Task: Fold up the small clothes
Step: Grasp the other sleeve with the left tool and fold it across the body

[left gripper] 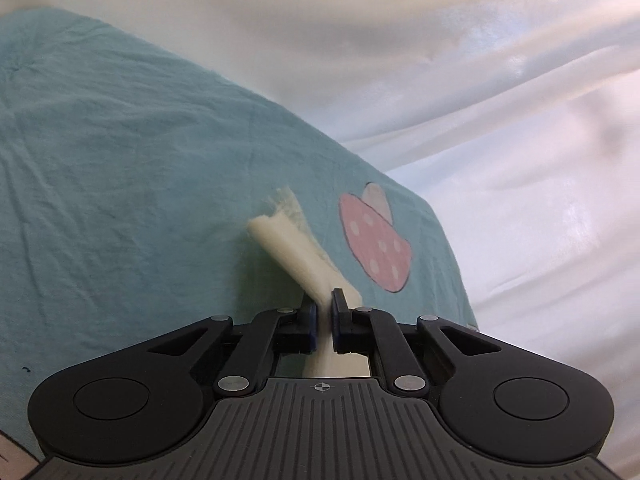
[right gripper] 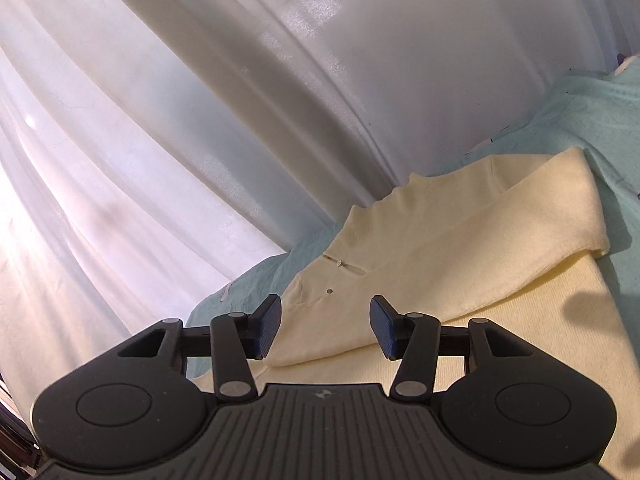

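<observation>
Two tongs show, one per wrist view. Left tongs (left gripper: 324, 312) are clenched on a strip of cream knit fabric (left gripper: 288, 248), pinched between the two blue-faced pads, its frayed free end sticking out ahead over the teal sheet (left gripper: 120, 140). One pink mushroom print (left gripper: 376, 240) with pale dots lies on that sheet just right of the strip. White curtain folds (left gripper: 480, 100) fill the background beyond the sheet's edge.

Right tongs (right gripper: 324, 324) stand released, both pads apart with nothing pressed between them, poised above one cream sweater (right gripper: 460, 248). The sweater lies spread on the teal sheet (right gripper: 592, 96), one sleeve folded across its body, and two small buttons (right gripper: 339, 263) show at the neck placket. One dark shadow falls on the sweater's right side.
</observation>
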